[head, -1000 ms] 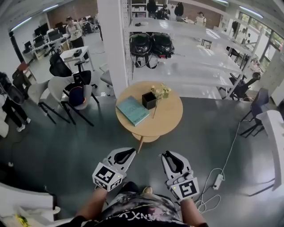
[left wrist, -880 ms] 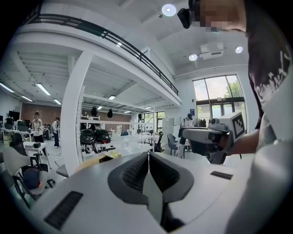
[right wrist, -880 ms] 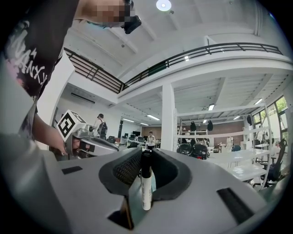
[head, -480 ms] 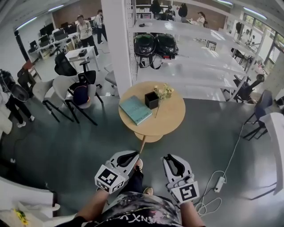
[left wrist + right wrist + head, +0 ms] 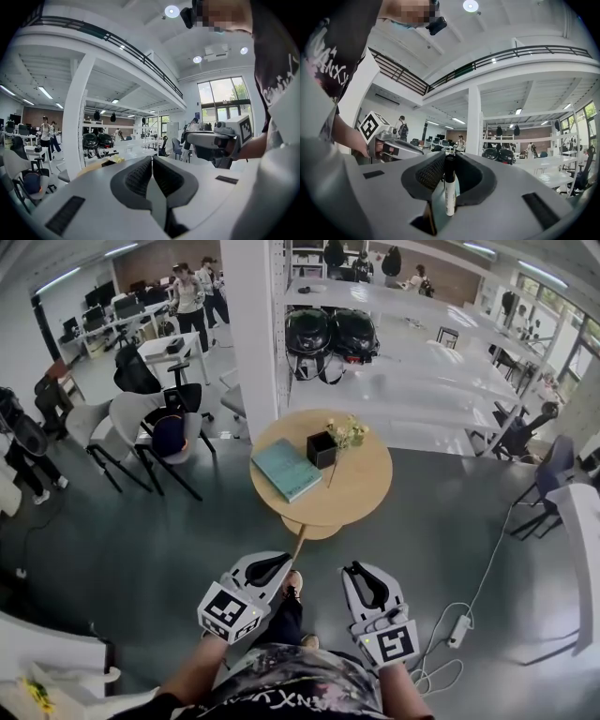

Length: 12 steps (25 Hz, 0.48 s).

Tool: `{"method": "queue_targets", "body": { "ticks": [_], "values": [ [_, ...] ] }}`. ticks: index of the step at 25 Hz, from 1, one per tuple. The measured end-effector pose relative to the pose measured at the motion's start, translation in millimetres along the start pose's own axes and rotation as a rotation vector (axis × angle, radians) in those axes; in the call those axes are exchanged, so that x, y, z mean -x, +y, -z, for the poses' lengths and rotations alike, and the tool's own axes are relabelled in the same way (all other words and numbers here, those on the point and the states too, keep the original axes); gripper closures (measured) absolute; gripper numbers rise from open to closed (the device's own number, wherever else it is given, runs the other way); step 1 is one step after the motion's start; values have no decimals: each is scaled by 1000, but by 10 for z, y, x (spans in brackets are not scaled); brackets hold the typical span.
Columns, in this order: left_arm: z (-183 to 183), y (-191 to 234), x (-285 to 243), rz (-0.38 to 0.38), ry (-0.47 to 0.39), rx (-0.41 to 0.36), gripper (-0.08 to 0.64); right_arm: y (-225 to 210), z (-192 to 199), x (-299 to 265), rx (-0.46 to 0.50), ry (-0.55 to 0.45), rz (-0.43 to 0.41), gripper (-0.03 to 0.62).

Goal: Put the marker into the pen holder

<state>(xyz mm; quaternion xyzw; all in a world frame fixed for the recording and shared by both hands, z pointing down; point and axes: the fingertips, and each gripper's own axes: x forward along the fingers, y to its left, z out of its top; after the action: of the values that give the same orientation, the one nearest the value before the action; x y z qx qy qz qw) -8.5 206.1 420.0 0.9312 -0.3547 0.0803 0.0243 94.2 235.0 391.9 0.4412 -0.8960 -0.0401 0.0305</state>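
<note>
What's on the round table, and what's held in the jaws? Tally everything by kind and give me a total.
Book: 1
Pen holder: 1
Flower sprig: 1
Marker: 1
Total: 4

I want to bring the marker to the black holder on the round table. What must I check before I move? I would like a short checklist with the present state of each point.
1. White marker with black cap is clamped in the right gripper: ok.
2. Left gripper is shut, with nothing between its jaws: ok.
3. Black square pen holder stands upright on the round wooden table: ok.
4. Holder is within reach from here: not ok; the table is well ahead across the floor.
5. Holder's opening is free: cannot tell; it is too small in the head view.
6. Yellow flowers are clear of the holder: cannot tell; they stand close beside it.
</note>
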Motion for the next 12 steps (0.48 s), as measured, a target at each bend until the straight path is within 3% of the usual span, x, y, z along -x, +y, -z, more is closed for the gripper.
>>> {"method": "queue_targets", "body": {
  "ticks": [12],
  "values": [
    [31,339,-235,16,-9,6,534,-160,82,-370,8,16,12,525]
  ]
}}
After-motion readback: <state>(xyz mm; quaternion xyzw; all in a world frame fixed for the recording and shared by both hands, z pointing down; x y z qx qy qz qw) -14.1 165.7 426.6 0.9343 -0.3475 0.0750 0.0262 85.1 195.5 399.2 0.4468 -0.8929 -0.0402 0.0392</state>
